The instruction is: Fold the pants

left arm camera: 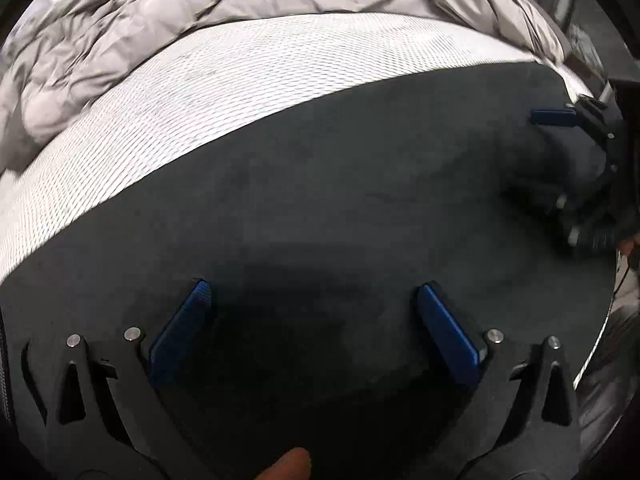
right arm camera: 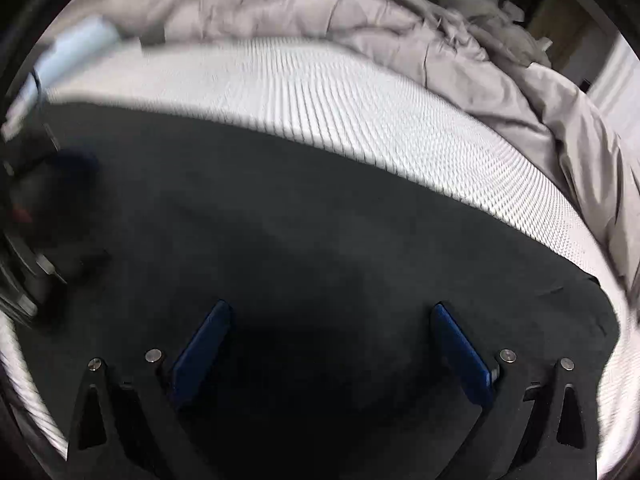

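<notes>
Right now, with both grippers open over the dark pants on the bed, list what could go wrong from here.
1. Both the left gripper and right gripper hang open over the flat middle of the pants, not an edge; closing here may pinch several layers or nothing.
2. The textured mattress cover lies directly beneath, so fingers pushed deep could snag it too.
3. The rumpled duvet crowds the far side, leaving little room to fold that way.

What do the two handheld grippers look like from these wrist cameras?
Both match: the left gripper and right gripper each have a black, angular frame with triangular cut-outs and round silver pins, carrying two flat blue finger pads. A thin dark cable shows at the left view's edge. No sleeves visible.
</notes>
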`<state>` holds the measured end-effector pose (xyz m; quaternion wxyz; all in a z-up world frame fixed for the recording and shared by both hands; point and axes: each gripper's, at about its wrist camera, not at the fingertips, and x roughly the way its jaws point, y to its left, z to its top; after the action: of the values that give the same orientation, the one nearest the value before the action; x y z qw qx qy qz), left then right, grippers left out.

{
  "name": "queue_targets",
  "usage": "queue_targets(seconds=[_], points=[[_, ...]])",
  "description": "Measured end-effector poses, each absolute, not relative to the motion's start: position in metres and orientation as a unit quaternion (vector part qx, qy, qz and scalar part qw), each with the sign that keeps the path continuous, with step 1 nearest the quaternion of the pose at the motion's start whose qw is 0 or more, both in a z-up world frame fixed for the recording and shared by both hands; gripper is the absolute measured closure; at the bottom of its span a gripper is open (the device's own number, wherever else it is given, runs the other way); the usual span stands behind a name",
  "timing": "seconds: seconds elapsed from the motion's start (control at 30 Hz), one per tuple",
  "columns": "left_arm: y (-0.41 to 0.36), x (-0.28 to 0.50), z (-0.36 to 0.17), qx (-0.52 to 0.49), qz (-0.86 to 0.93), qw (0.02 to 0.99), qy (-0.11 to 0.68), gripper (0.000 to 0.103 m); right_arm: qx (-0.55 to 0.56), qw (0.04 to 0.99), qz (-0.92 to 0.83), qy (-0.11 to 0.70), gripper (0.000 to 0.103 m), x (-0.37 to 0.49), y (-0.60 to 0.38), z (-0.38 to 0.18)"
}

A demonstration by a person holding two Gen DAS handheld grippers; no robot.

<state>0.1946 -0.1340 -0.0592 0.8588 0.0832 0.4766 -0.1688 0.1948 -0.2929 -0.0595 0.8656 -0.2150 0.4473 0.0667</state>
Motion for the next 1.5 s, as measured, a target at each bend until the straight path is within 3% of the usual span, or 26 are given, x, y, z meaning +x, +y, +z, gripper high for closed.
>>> queue_targets(seconds=[0.2, 0.33, 0.47, 0.6, 0.8, 0.93, 1.03, 1.17, 1.23, 1.37, 1.5], points=[[-0.036, 0.170, -0.058, 0.004, -0.066, 0.883, 0.465, 0.000, -0.195, 0.858, -0.178, 0.441, 0.000, 0.182, -0.445, -0.050], [-0.017, 0.162, -0.055, -0.003, -0.027, 0.888, 0.458, 0.001, -0.049, 0.874, -0.187, 0.446, 0.000, 0.167, -0.511, -0.044], [-0.031, 0.156, -0.030, 0.006, -0.043, 0.903, 0.427, 0.001, -0.096, 0.885, -0.173, 0.421, 0.001, 0.164, -0.474, -0.025], [-0.063, 0.171, -0.004, 0.013, -0.087, 0.911, 0.402, 0.001, -0.094, 0.907, -0.046, 0.407, 0.001, 0.175, -0.399, -0.013], [-0.121, 0.249, -0.034, 0.065, -0.132, 0.873, 0.464, 0.001, -0.165, 0.870, 0.083, 0.457, 0.001, 0.229, -0.293, -0.059], [-0.093, 0.260, -0.061, 0.050, -0.112, 0.862, 0.492, 0.000, -0.159, 0.876, 0.036, 0.454, 0.001, 0.243, -0.342, -0.054], [-0.067, 0.254, -0.062, 0.019, -0.099, 0.867, 0.488, 0.000, -0.185, 0.866, -0.157, 0.438, 0.001, 0.254, -0.428, -0.051], [-0.062, 0.253, -0.059, 0.024, -0.085, 0.869, 0.487, 0.000, -0.027, 0.872, -0.203, 0.445, 0.001, 0.245, -0.511, -0.040], [-0.065, 0.252, -0.053, 0.028, -0.074, 0.870, 0.487, 0.001, -0.026, 0.879, -0.200, 0.433, 0.007, 0.237, -0.508, -0.031], [-0.075, 0.263, -0.035, -0.013, -0.089, 0.876, 0.474, 0.001, -0.047, 0.901, -0.173, 0.396, 0.007, 0.223, -0.470, -0.004], [-0.128, 0.300, -0.041, 0.010, -0.108, 0.871, 0.479, 0.001, -0.036, 0.912, -0.034, 0.408, 0.007, 0.237, -0.405, -0.005]])
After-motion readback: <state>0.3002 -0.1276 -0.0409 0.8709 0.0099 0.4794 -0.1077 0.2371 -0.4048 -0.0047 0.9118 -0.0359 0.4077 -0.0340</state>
